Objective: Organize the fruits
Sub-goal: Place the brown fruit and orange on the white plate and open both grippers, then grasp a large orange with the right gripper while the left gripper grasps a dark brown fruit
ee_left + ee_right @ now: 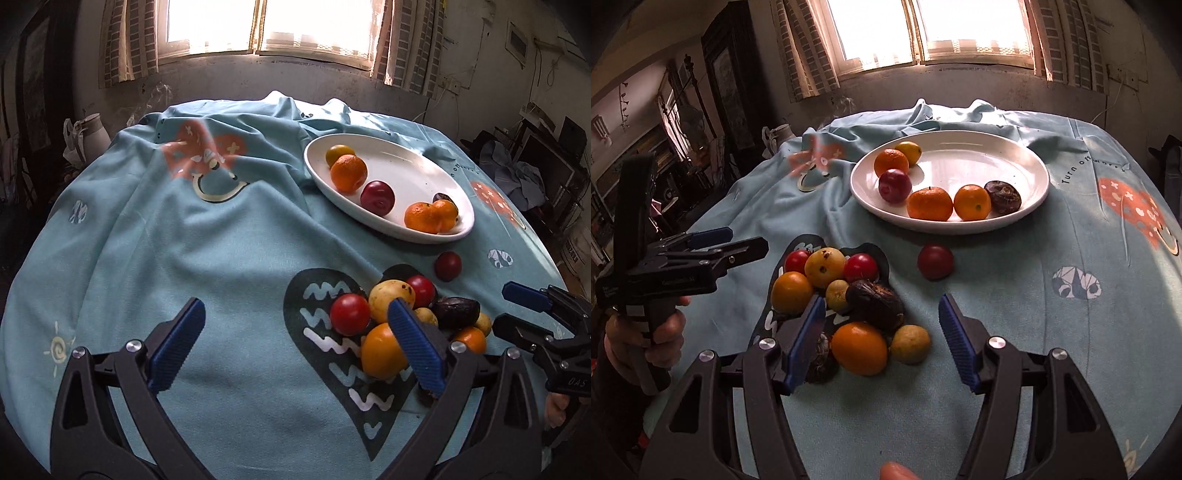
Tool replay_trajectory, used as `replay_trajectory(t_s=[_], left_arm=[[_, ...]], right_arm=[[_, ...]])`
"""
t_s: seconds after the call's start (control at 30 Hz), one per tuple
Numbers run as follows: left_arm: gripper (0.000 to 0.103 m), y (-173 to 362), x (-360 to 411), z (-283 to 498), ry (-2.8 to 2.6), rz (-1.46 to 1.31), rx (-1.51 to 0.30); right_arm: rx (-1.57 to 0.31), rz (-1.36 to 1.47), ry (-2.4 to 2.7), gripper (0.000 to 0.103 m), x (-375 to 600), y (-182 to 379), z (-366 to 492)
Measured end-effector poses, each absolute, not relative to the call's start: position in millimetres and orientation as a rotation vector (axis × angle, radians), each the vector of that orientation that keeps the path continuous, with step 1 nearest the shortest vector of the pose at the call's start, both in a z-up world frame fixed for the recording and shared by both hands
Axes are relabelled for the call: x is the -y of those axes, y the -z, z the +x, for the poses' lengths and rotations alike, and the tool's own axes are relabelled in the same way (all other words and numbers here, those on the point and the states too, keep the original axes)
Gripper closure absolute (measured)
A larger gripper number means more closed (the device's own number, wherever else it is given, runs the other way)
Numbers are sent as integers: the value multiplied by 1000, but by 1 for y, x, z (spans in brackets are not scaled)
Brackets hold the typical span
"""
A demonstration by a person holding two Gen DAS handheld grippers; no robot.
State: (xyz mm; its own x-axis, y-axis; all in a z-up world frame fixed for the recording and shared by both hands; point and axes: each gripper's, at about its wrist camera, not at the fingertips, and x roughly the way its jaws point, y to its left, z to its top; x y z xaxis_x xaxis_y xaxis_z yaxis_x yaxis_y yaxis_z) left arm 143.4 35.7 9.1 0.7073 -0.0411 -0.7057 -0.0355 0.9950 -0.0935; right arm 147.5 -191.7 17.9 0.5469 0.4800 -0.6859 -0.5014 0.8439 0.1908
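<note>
Right gripper (882,326) is spread wide and holds nothing, its fingers flanking the near edge of the fruit pile (846,291) at centre frame. Left gripper (295,332) is spread too, the pile just right of it. Beyond, upper centre, the white plate (1015,162) carries six fruits.

White plate (1039,173), heart-printed teal tablecloth (1052,332)

Bright curtained window (266,26) above grimy wall (229,77).
</note>
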Motion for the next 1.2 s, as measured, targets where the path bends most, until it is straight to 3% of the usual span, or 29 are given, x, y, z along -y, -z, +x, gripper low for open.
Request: replay_trajectory(t_s=[0.1,0.17,0.23,0.53,1.03,1.1,1.2], left_arm=[[2,-14,-39,139,-8,-107,-769],[2,-15,-41,137,1,-120,-767],[2,-16,-40,137,4,-120,-766],[2,-16,-37,136,13,-112,-765],[2,-19,-25,128,40,-76,-746],[2,-19,-23,127,42,-67,-742],[2,-19,-22,126,41,-59,-739]], right_arm=[[-790,-54,-614,41,189,-20,132],[-808,-43,-649,52,187,-17,128],[-835,-54,-670,55,183,-14,127],[-952,-13,-652,56,183,5,135],[-994,163,-631,56,190,20,156],[-990,164,-627,63,190,20,156],[-992,164,-626,64,191,20,155]])
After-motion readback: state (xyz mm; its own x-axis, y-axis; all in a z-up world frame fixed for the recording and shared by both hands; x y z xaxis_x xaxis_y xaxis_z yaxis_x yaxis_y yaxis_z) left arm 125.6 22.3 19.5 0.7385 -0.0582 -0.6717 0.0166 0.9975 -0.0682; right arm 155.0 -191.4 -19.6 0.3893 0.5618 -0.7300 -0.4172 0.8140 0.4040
